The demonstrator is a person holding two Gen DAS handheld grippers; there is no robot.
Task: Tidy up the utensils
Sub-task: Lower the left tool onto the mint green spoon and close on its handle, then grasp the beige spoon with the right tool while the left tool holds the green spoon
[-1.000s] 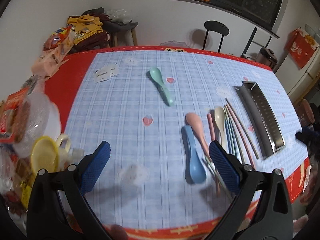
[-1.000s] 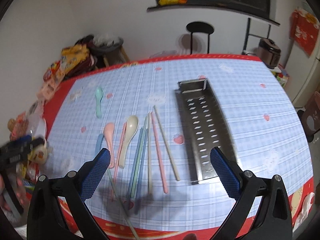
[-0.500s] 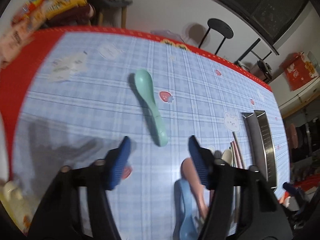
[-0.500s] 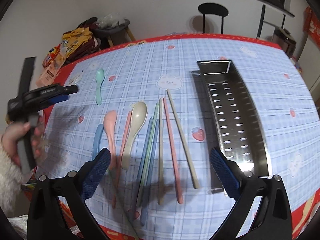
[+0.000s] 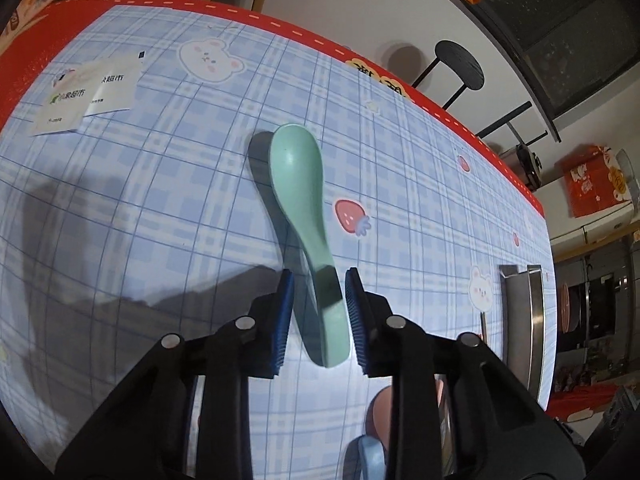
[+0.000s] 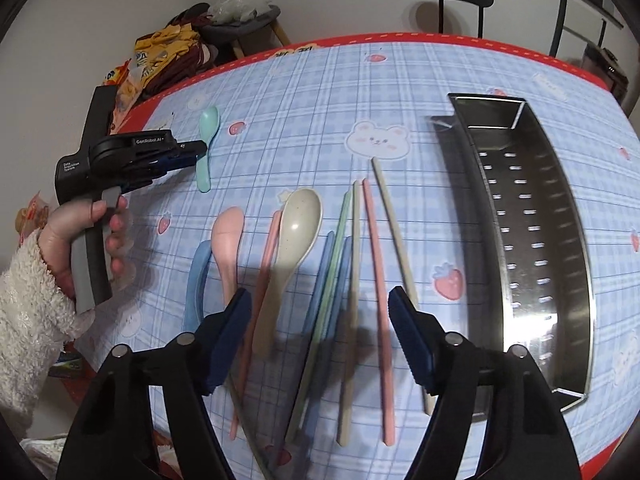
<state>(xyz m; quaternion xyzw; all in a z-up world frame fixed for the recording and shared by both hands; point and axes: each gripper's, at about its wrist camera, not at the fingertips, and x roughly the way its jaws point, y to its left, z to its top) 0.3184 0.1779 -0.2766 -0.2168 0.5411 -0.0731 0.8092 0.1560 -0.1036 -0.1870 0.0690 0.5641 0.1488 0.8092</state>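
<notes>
On the plaid table (image 6: 304, 92) the steel tray (image 6: 568, 240) lies right of the chopsticks. The right gripper (image 6: 320, 316) hovers wide open above them. The left gripper (image 5: 319, 300), which has narrowed since a moment ago, now brackets the green spoon (image 5: 298, 184) handle; contact is unclear.

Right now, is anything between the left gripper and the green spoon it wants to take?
Nothing visible. The left gripper already has the green spoon handle between its two fingers, with a small gap on each side and bare tablecloth around.
</notes>
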